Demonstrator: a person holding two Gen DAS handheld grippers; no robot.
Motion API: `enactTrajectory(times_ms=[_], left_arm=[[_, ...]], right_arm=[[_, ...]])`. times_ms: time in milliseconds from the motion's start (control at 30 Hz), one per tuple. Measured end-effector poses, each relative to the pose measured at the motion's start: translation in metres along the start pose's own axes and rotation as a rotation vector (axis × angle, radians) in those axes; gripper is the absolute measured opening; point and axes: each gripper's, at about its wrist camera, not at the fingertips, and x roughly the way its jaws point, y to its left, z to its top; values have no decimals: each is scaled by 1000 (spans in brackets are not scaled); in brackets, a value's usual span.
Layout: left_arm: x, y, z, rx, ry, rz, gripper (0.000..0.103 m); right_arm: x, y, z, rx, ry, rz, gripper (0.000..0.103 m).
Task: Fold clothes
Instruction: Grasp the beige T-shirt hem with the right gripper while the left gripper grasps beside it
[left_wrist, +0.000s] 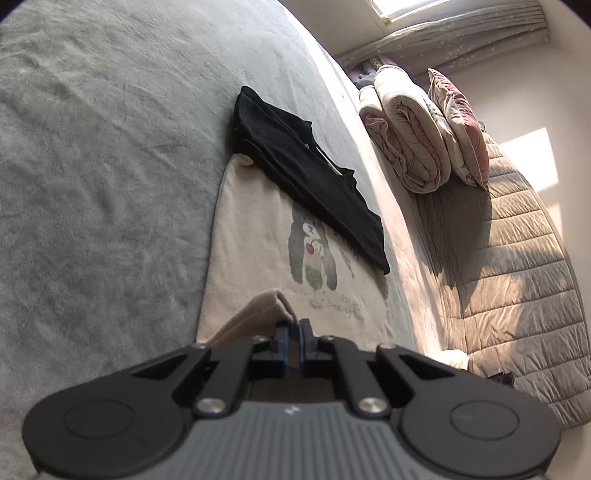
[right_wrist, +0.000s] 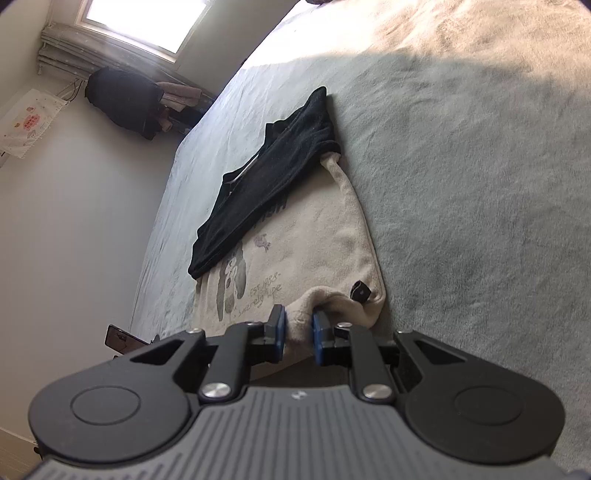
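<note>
Bed (left_wrist: 92, 166) with a grey fleece cover fills most of both views, running from lower left to upper centre in the left view and across the whole right side in the right view. Quilted mattress (left_wrist: 517, 258) sits at right of the left view, in sun patches, with a rolled duvet (left_wrist: 406, 140) and a pillow (left_wrist: 461, 125) stacked at its far end, upper right. Window (right_wrist: 147, 22) is upper left of the right view, curtain bunched under it, dark bundle (right_wrist: 122, 99) below that near the wall. Cream shirt (left_wrist: 258, 236) with a cartoon dog print lies flat on the bed, centre of both frames, near edge lifted. Black garment (left_wrist: 306, 173) lies folded across the shirt's far end, partly on it, partly on the cover. Left tool (left_wrist: 295, 326): blue pads nearly together, clamped on a raised fold of the shirt's near edge, lower centre. Right tool (right_wrist: 299, 328): pads set further apart, bunched shirt hem sits between them; fabric touches both pads, so gripping it. Small dark tag (right_wrist: 360, 291) on the shirt's corner just right of the right tool. Dark device (right_wrist: 120, 338) at lower left of the right view, too unclear to identify.
</note>
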Motion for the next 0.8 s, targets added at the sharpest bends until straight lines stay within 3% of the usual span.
enactTrajectory(times_ms=[367, 500, 633, 700, 733, 800], left_arm=[[46, 28, 37, -77, -41, 78, 5], [49, 39, 42, -74, -89, 50, 4], [43, 43, 45, -58, -130, 25, 4], [36, 42, 45, -27, -157, 36, 6], [33, 41, 45, -6, -167, 47, 9], [30, 39, 44, 31, -179, 75, 23]], right_arm=[[42, -21, 27, 65, -44, -4, 18], [55, -29, 36, 90, -63, 2, 19], [48, -40, 34, 131, -158, 111, 28], [37, -46, 33, 158, -238, 179, 39], [33, -48, 33, 154, -261, 186, 44], [24, -48, 31, 113, -298, 165, 44]])
